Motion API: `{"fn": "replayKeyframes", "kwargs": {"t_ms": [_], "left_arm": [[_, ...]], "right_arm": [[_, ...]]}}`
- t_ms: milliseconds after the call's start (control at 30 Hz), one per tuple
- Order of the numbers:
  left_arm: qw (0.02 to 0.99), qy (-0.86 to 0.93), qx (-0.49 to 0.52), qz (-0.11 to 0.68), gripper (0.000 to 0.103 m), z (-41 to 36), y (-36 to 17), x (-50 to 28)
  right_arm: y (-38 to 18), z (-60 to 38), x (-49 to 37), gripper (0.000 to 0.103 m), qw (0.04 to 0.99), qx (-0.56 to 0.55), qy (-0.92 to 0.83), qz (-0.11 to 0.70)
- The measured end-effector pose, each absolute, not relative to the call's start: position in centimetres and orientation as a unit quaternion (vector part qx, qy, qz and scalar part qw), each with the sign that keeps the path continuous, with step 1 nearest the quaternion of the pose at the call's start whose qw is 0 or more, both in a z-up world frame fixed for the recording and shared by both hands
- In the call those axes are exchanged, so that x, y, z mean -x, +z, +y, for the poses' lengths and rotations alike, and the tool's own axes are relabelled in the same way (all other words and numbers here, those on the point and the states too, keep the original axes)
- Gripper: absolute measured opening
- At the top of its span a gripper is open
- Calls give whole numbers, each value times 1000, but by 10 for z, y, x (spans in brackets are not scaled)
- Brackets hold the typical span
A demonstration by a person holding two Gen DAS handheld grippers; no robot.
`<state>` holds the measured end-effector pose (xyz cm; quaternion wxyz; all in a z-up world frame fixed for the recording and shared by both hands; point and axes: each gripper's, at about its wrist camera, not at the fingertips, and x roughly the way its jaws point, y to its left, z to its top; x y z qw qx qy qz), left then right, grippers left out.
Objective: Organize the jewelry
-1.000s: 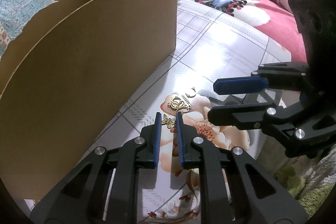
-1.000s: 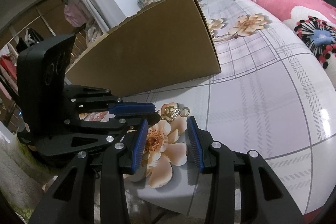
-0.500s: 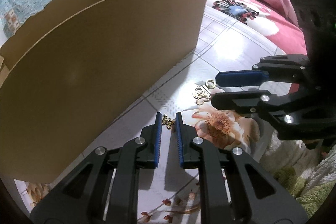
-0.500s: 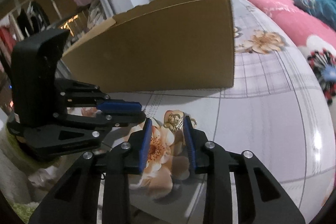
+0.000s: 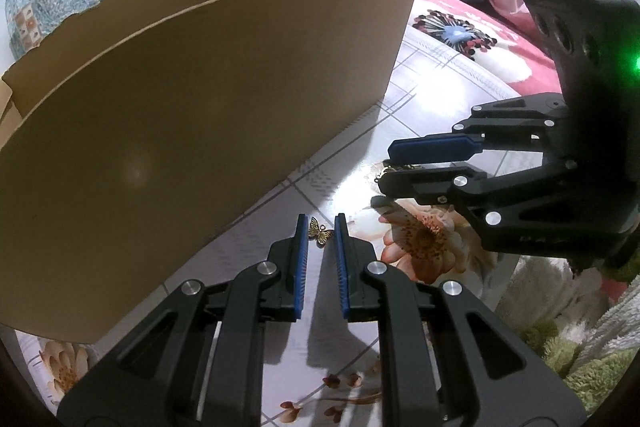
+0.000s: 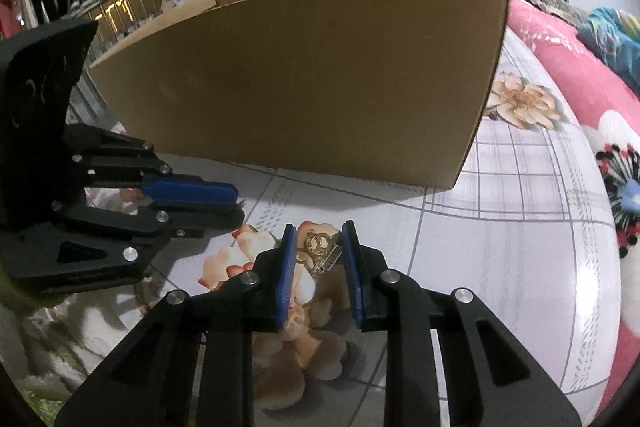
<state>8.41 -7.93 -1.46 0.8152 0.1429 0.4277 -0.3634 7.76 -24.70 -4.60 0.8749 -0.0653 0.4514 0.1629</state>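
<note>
We have our left gripper (image 5: 322, 233) narrowed on a small gold butterfly charm (image 5: 319, 231), pinched at its fingertips just in front of the cardboard box (image 5: 208, 115). Our right gripper (image 6: 319, 251) is closing around a cluster of gold trinkets (image 6: 320, 251) sitting between its pads, also just before the box's near wall. As far as we can judge, nothing is sorted yet: both pieces remain outside the box, whose inside we cannot see.
</note>
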Motion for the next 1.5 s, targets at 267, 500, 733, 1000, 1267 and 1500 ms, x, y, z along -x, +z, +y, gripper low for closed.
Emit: {"fn": "replayKeyframes", "kwargs": {"t_ms": [267,500,733,1000,1267,1500], "left_arm": [[815,-365,-141,426,12,-77,-14,-84],[816,-367,-140,424,12,-75,-13,-84],[816,-367,-139,424,12,-75,-12,-84],[816,-368,-139,424,12,-74,-13,-84],[816,-368,-139,424,12,-74,-13,-83],[817,-364,-138,425,12,-75,-13,-85]], "right_arm": [[-44,-237,-71,13,870,108,163,454],[-44,-241,-73,6,870,93,159,457],[-40,-245,-65,5,872,81,168,453],[-35,-251,-52,5,869,54,184,456],[-33,-264,-50,7,874,55,153,458],[-38,-271,-60,7,872,73,131,466]]}}
